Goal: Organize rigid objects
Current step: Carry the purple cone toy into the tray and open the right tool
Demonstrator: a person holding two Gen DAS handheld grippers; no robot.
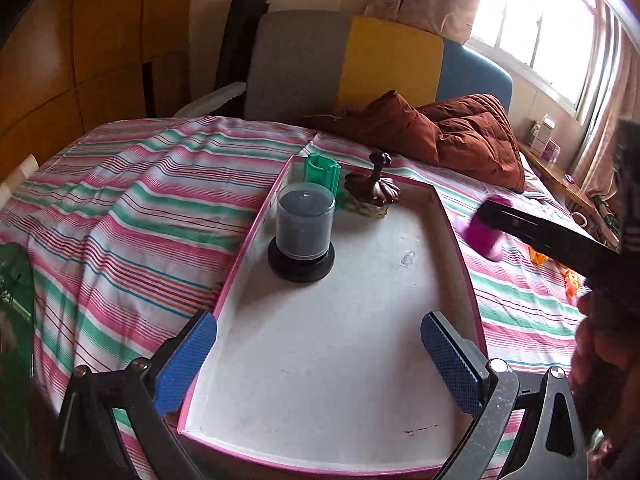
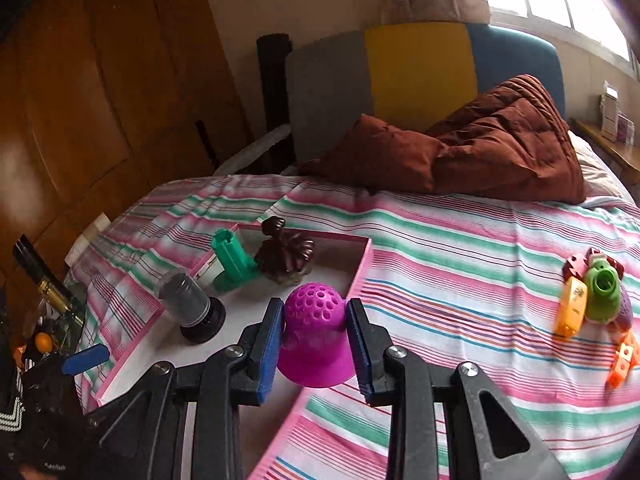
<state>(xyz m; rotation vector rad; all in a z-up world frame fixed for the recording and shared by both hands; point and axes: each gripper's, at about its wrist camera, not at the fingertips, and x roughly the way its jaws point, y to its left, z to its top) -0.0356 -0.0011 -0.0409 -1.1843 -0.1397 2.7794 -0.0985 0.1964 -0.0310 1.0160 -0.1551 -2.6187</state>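
Right gripper angled downward over the tray's pink rim, jaws pinching a purple cup; beyond its tips in the tray stand a jar, green piece and brown figurine; left gripper tilts down above the tray's near end, jaws spread, nothing between them.

Striped bedsheet — rust-brown quilt

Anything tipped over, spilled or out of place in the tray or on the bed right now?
Nothing spilled or tipped. The clear cylindrical jar on a black base, green plastic holder and dark brown figurine stand upright in the pink-rimmed white tray. A cluster of colourful plastic toys lies unsorted on the striped bedsheet.
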